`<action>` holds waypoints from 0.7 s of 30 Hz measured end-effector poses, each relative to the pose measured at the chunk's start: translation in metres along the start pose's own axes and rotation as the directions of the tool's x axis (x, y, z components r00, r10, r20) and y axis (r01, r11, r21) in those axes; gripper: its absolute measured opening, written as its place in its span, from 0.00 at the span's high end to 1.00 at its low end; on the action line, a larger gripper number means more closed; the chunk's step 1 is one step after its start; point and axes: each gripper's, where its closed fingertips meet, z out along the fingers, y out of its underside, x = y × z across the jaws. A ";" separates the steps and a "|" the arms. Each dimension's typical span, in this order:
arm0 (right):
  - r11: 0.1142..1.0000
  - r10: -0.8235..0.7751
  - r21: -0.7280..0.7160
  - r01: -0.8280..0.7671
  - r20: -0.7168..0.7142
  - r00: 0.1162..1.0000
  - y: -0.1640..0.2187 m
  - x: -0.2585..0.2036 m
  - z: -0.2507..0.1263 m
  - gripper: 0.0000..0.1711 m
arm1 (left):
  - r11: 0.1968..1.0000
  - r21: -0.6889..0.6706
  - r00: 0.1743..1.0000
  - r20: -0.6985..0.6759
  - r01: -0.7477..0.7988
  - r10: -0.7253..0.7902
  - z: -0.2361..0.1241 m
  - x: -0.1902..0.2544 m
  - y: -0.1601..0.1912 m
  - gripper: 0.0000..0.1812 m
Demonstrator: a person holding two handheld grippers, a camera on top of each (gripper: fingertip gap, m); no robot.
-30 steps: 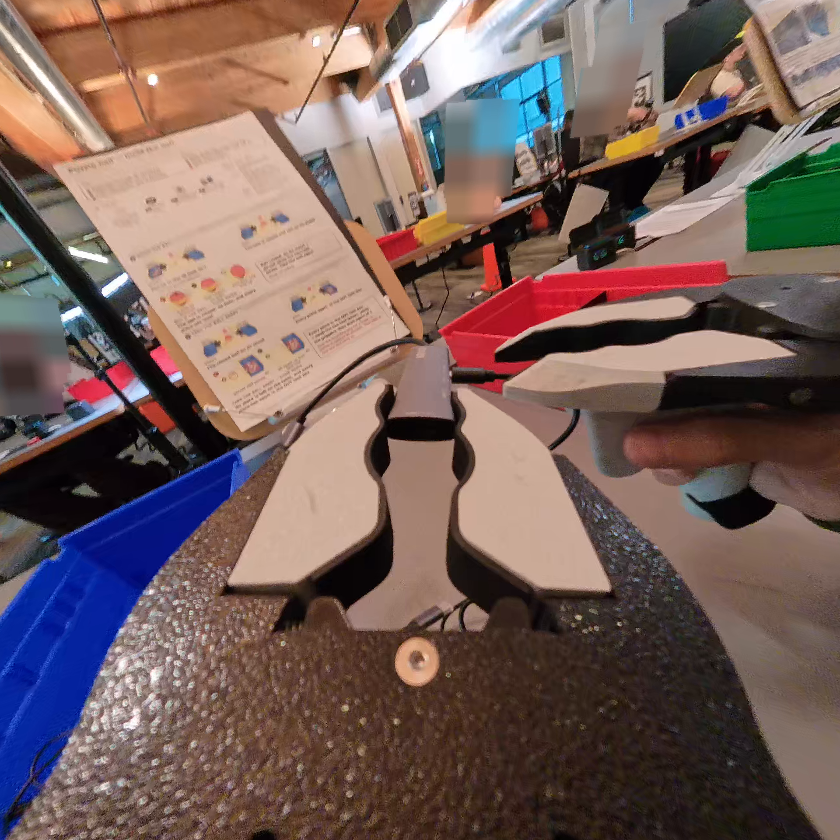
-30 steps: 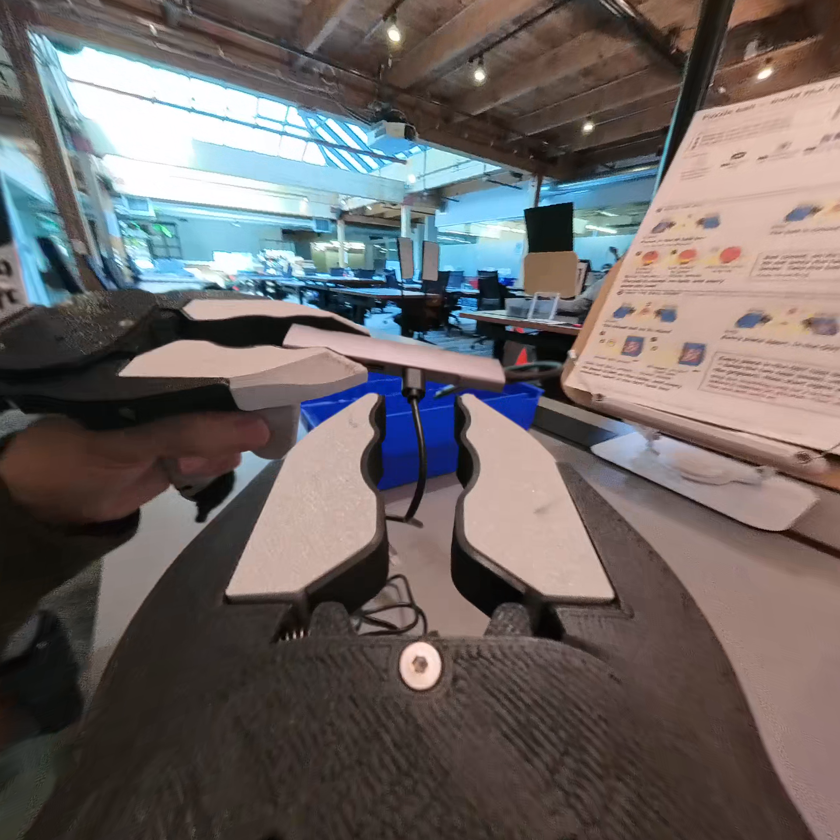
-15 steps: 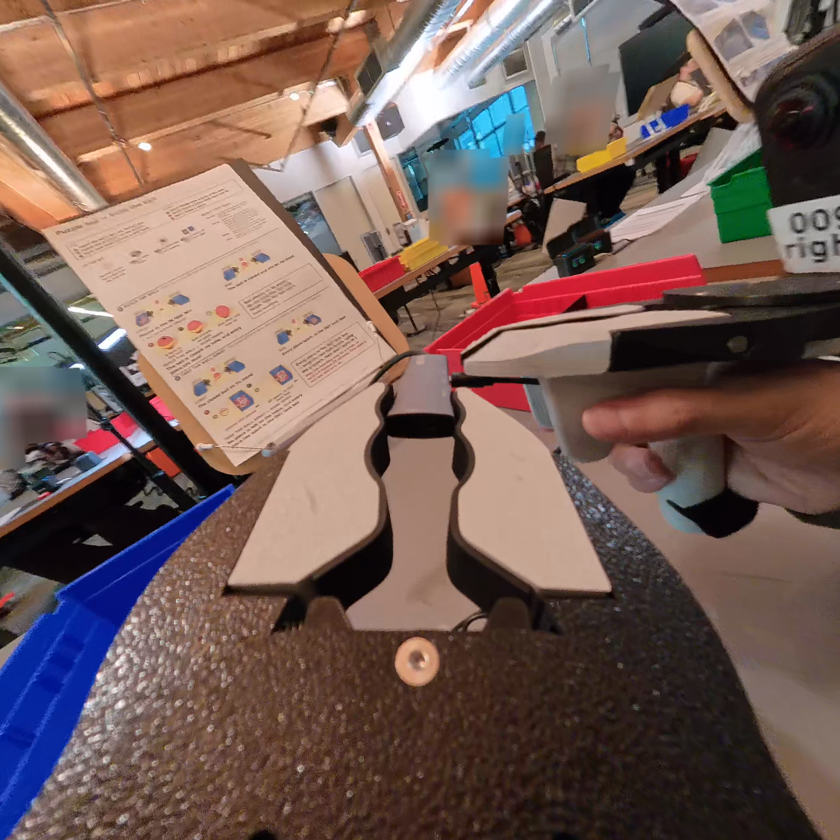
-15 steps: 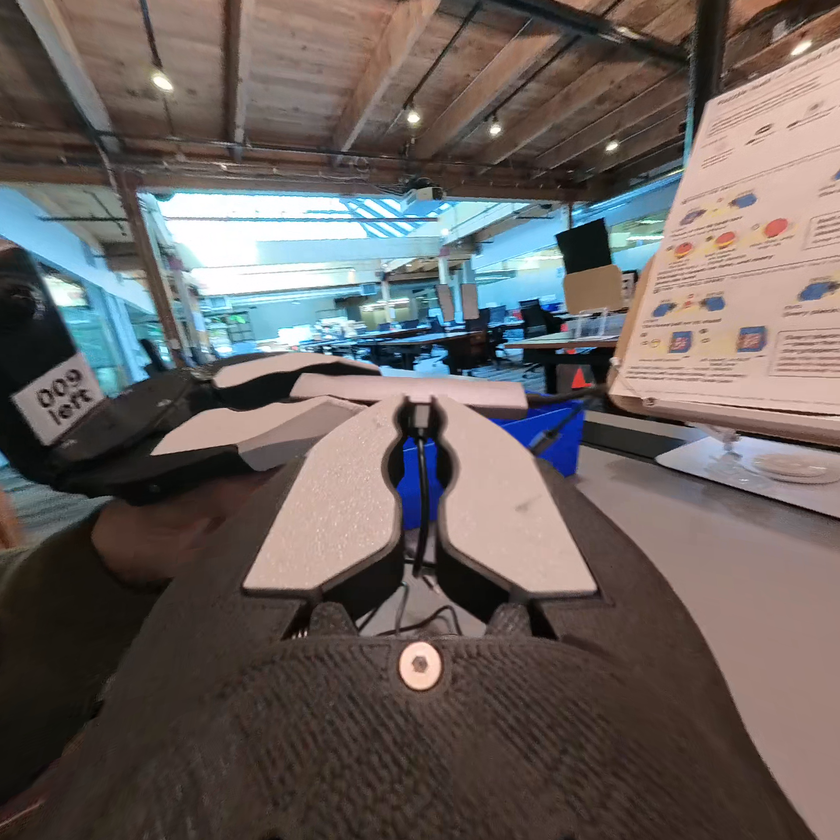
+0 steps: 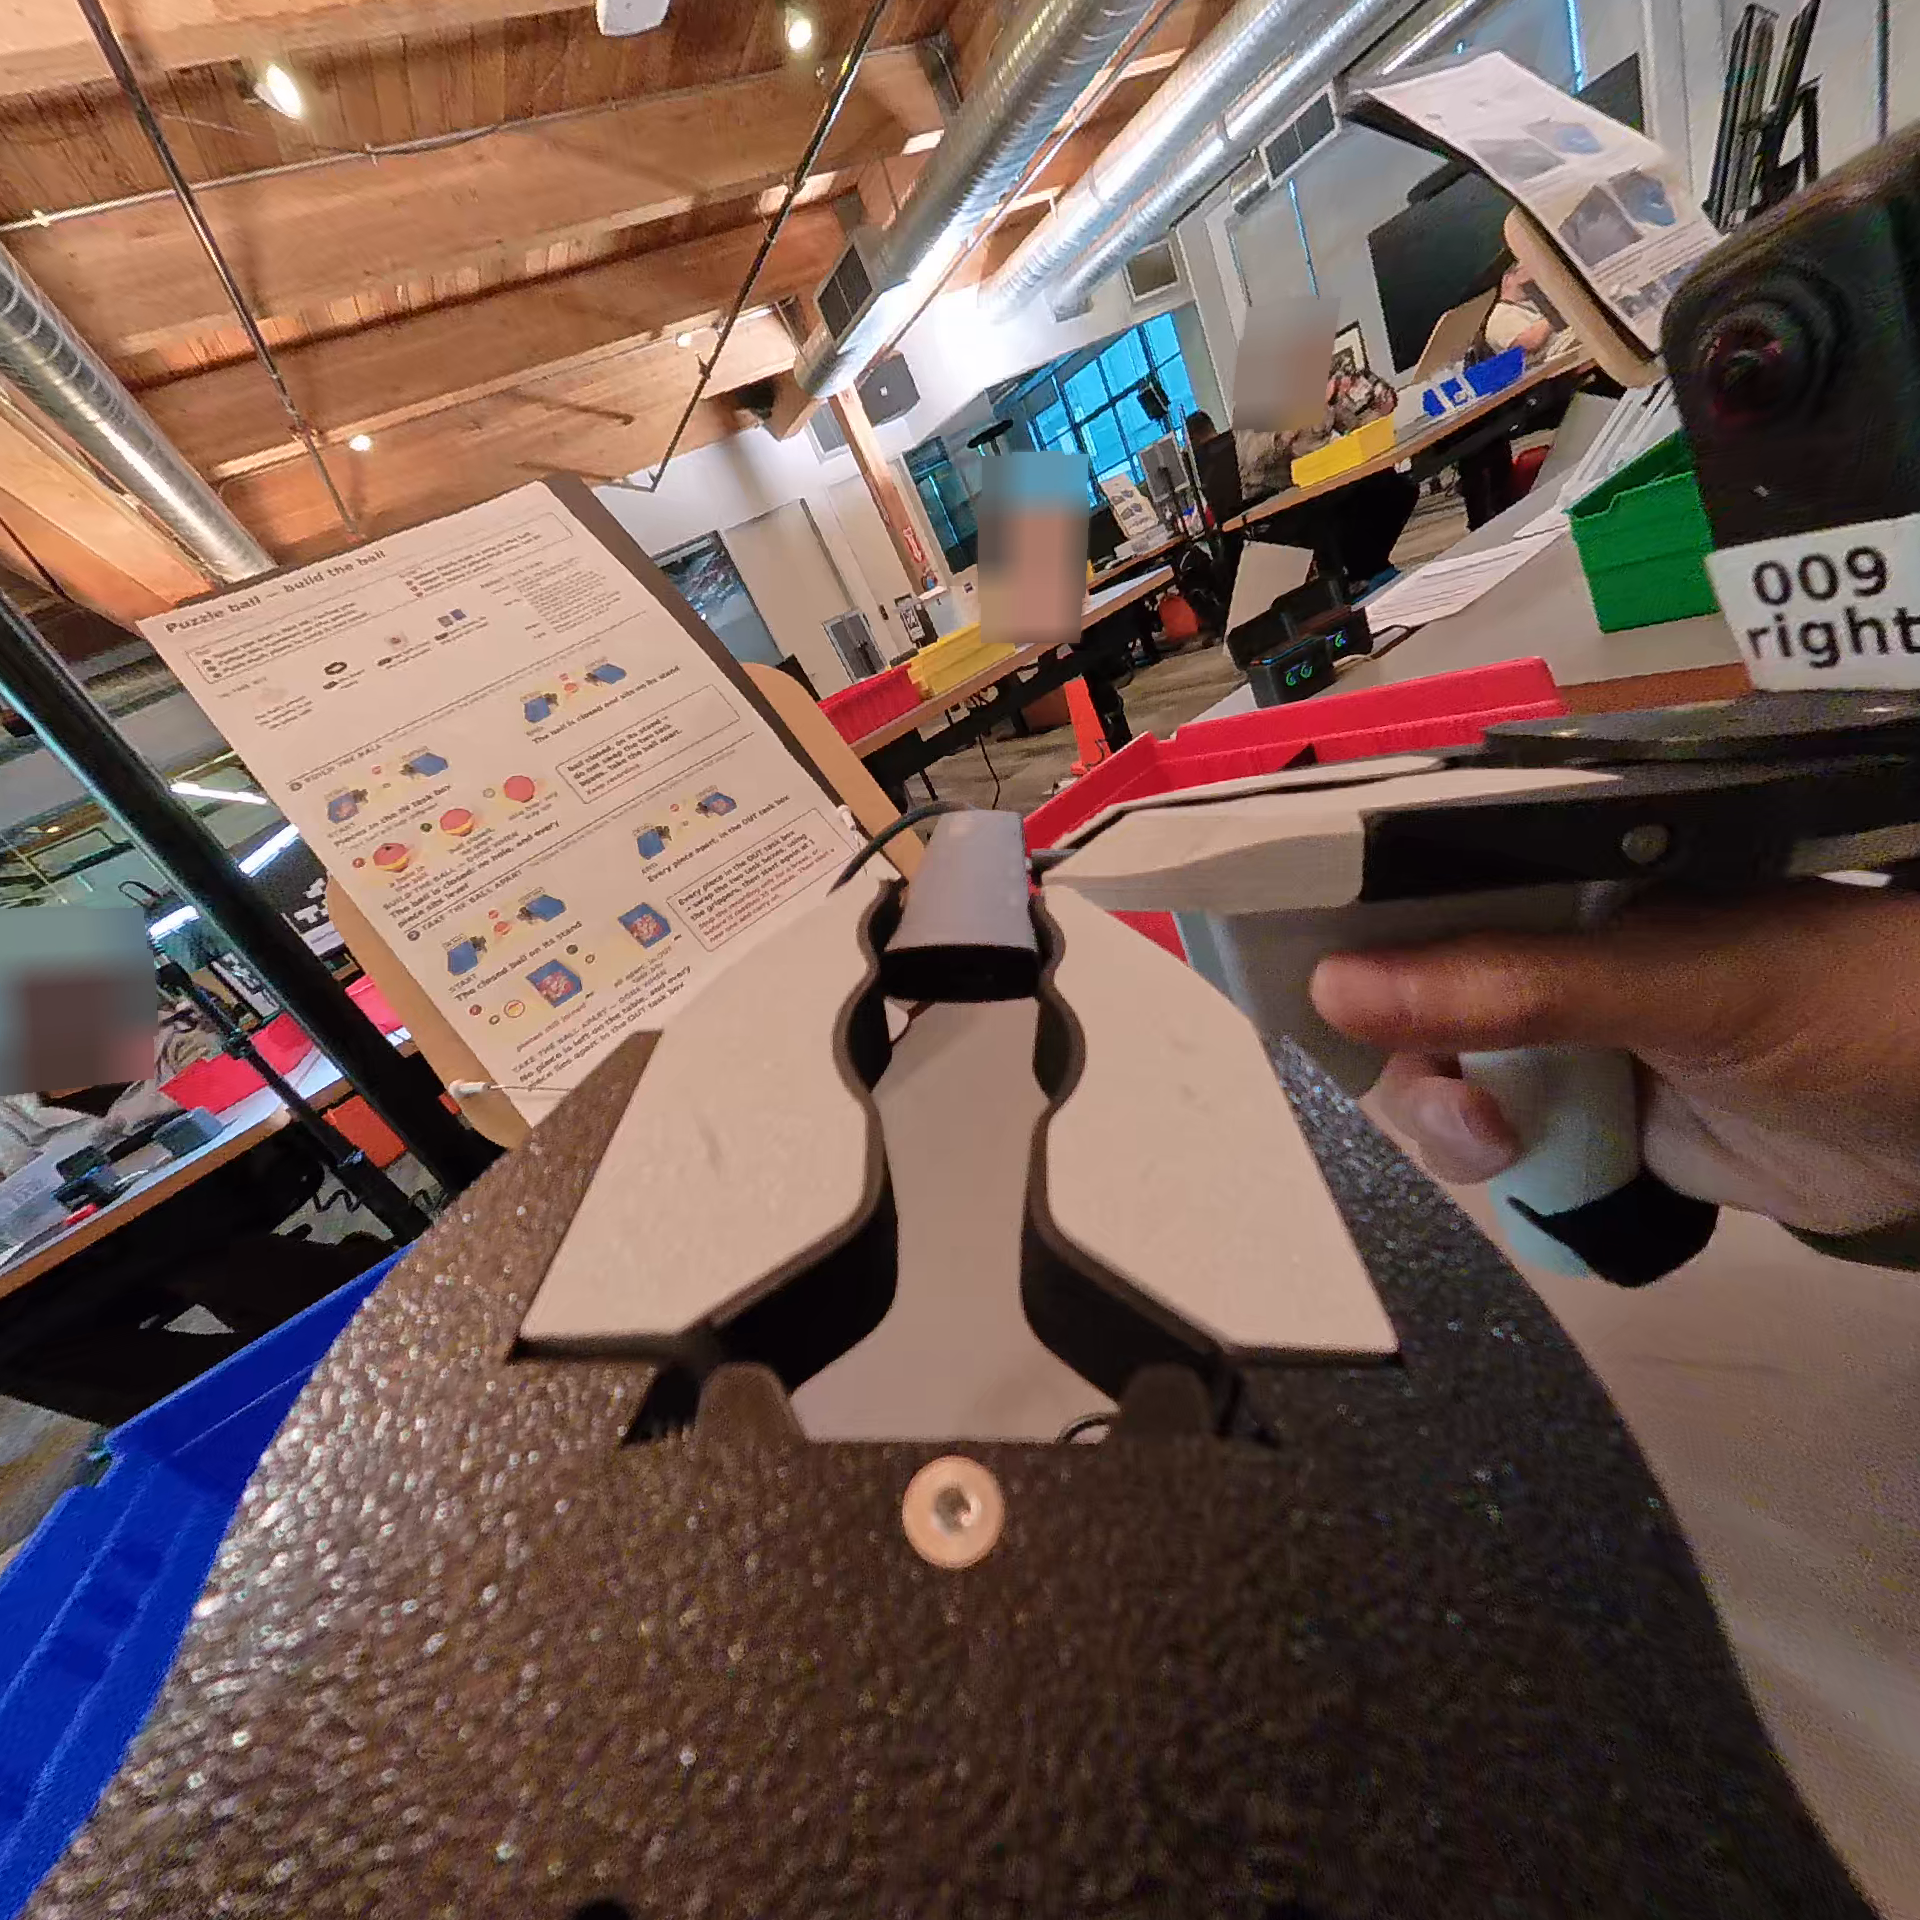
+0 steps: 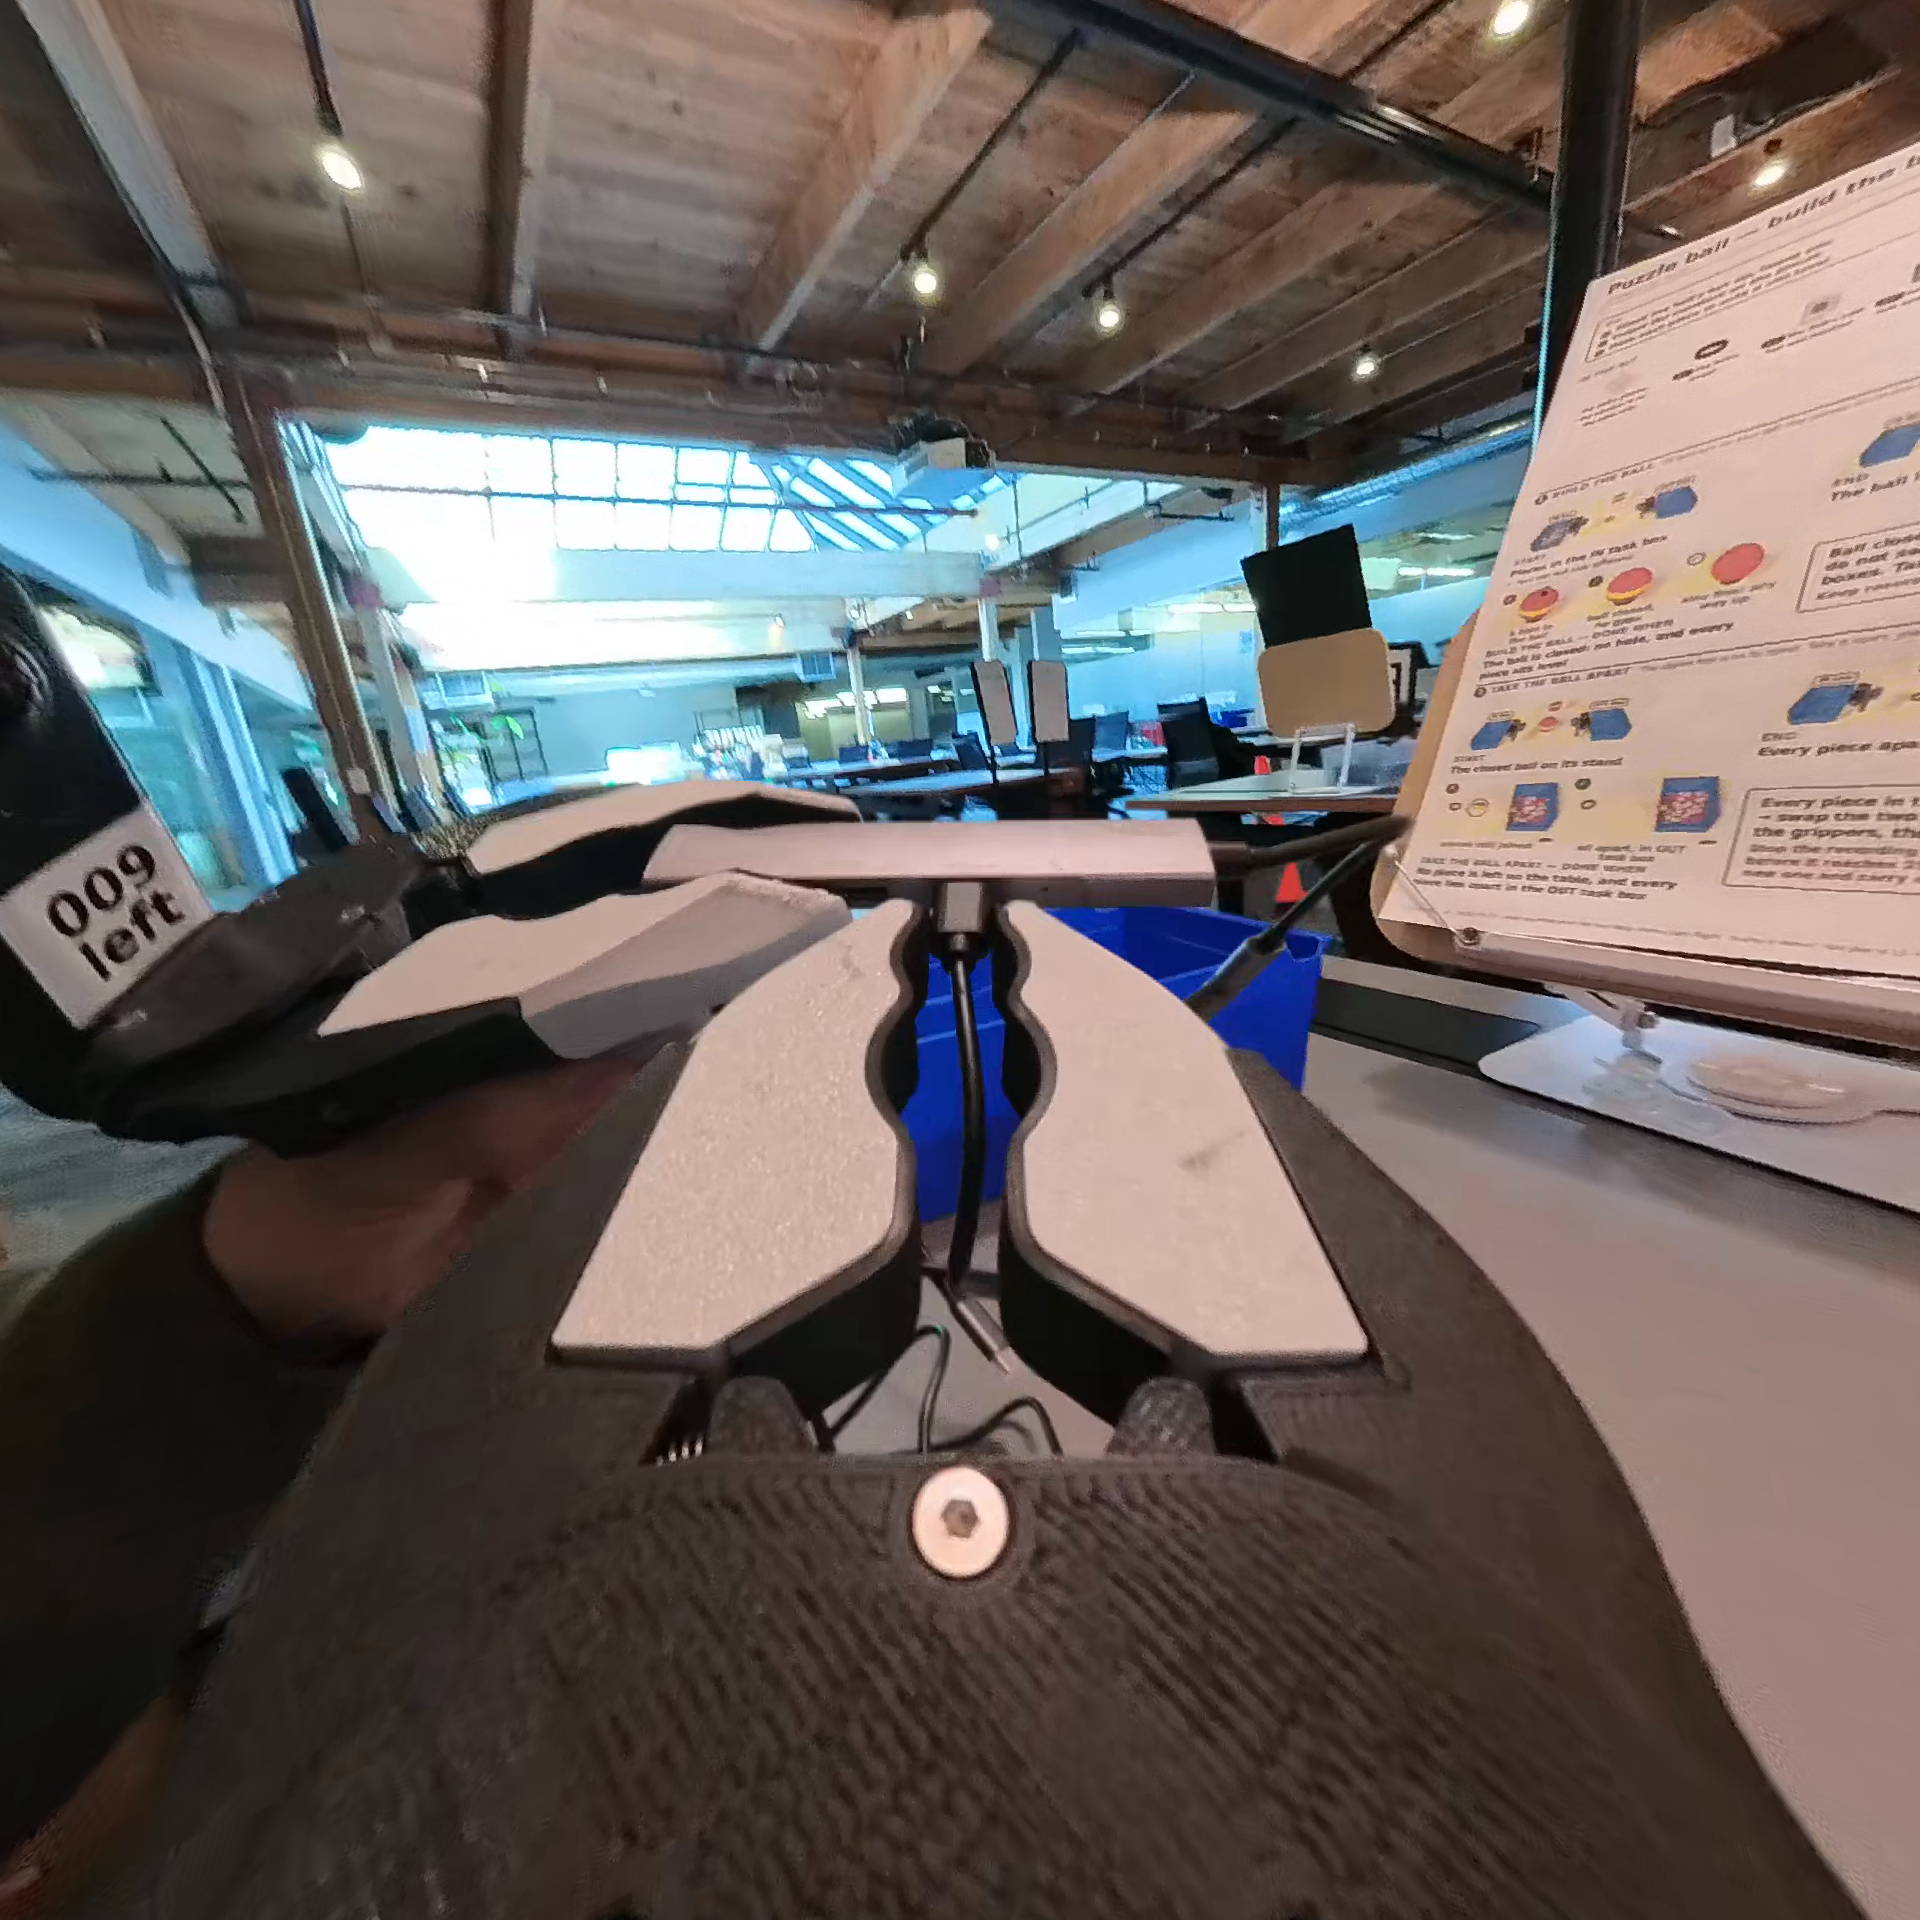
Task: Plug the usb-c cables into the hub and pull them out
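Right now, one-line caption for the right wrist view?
Right gripper pinches a cable plug at the hub, which the left gripper holds level.

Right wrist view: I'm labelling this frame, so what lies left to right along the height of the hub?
Left tool gripping the hub's end → flat grey metal hub → black usb-c plug under its middle → black cable leaving its far end → printed instruction sheet on a stand.
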 end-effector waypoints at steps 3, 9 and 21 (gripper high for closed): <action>0.999 0.036 0.018 -0.036 0.011 0.999 -0.001 0.001 -0.001 0.94 | 1.000 0.008 1.000 0.001 0.008 -0.008 0.001 0.001 0.000 0.87; 0.992 -0.123 0.020 0.123 -0.002 0.992 -0.004 0.002 -0.003 0.93 | 0.997 0.013 0.997 -0.022 0.080 -0.080 0.001 0.003 0.003 0.87; 0.829 -0.559 -0.011 0.559 -0.041 0.828 -0.008 -0.006 -0.005 0.94 | 0.959 -0.047 0.958 -0.048 0.280 -0.283 0.005 0.009 0.010 0.87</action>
